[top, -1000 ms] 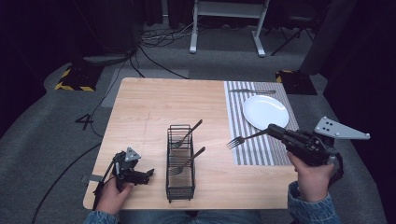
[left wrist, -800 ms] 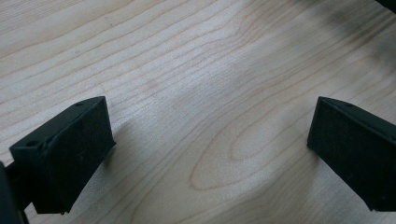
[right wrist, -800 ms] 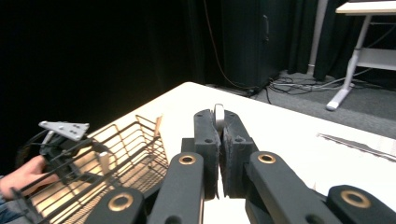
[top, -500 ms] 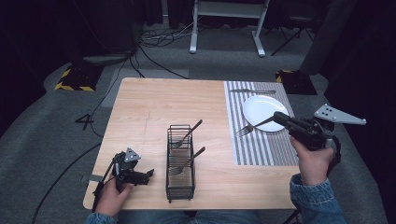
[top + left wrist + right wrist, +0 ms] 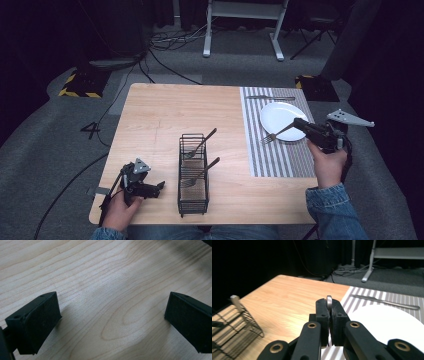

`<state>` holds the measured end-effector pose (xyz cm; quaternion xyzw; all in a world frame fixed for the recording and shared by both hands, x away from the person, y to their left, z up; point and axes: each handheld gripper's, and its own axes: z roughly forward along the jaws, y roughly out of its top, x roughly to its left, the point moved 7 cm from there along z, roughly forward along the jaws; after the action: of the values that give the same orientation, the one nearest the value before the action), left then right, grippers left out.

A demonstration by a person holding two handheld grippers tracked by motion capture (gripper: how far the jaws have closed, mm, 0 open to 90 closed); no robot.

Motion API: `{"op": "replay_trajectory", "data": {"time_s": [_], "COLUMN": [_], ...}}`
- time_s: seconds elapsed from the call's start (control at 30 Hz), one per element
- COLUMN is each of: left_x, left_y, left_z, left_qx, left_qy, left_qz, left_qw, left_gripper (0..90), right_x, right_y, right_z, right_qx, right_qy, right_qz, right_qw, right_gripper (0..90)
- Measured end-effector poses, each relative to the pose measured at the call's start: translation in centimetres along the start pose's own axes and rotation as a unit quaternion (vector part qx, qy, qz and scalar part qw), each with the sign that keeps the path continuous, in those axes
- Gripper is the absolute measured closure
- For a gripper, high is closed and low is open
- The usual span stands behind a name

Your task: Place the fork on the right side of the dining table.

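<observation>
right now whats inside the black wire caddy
Two forks lie in the wire caddy, handles poking out toward the placemat. Whether anything lies beneath them on its floor is unclear.

High view fixed above the near edge, facing forward and down over the whole table (image 5: 165, 115), left gripper view close against bare tabletop, right gripper view low, facing the plate (image 5: 387, 322), shared with high view.

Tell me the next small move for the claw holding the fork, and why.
Probably lower the fork onto the striped placemat beside the white plate. The right claw is shut on its handle, the tines hang over the mat just left of the plate, and a knife already lies beyond the plate. The left claw sits open, idle on the table.
</observation>
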<state>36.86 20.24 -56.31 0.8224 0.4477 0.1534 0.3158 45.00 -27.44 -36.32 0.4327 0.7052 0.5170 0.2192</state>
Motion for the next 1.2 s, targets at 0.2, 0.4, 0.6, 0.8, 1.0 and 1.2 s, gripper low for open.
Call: {"op": "replay_trajectory", "data": {"time_s": [0.2, 0.4, 0.6, 0.8, 1.0, 1.2], "left_x": [0.0, 0.0, 0.0, 0.0, 0.0, 0.0], "left_y": [0.0, 0.0, 0.0, 0.0, 0.0, 0.0], "left_z": [0.0, 0.0, 0.0, 0.0, 0.0, 0.0], "left_qx": [0.0, 0.0, 0.0, 0.0, 0.0, 0.0], "left_qy": [0.0, 0.0, 0.0, 0.0, 0.0, 0.0], "left_qz": [0.001, 0.0, 0.001, 0.001, 0.001, 0.0], "left_qw": [1.0, 1.0, 1.0, 1.0, 1.0, 1.0], "left_gripper": [0.3, 0.3, 0.2, 0.3, 0.3, 0.2], "right_x": [-1.4, -1.7, -1.6, -1.8, -2.3, -3.1], "right_y": [-1.4, -2.7, -3.6, -4.2, -4.2, -4.3], "right_z": [1.2, 2.0, 2.6, 2.9, 2.9, 2.9], "right_qx": [0.017, 0.03, 0.042, 0.043, 0.047, 0.061], "right_qy": [-0.017, -0.021, -0.018, -0.024, -0.032, -0.061], "right_qz": [0.007, 0.013, 0.013, 0.019, 0.025, 0.017], "right_qw": [0.9997, 0.9993, 0.9989, 0.9986, 0.9981, 0.9961], "right_gripper": [86.6, 86.5, 86.5, 86.4, 85.2, 80.3]}}
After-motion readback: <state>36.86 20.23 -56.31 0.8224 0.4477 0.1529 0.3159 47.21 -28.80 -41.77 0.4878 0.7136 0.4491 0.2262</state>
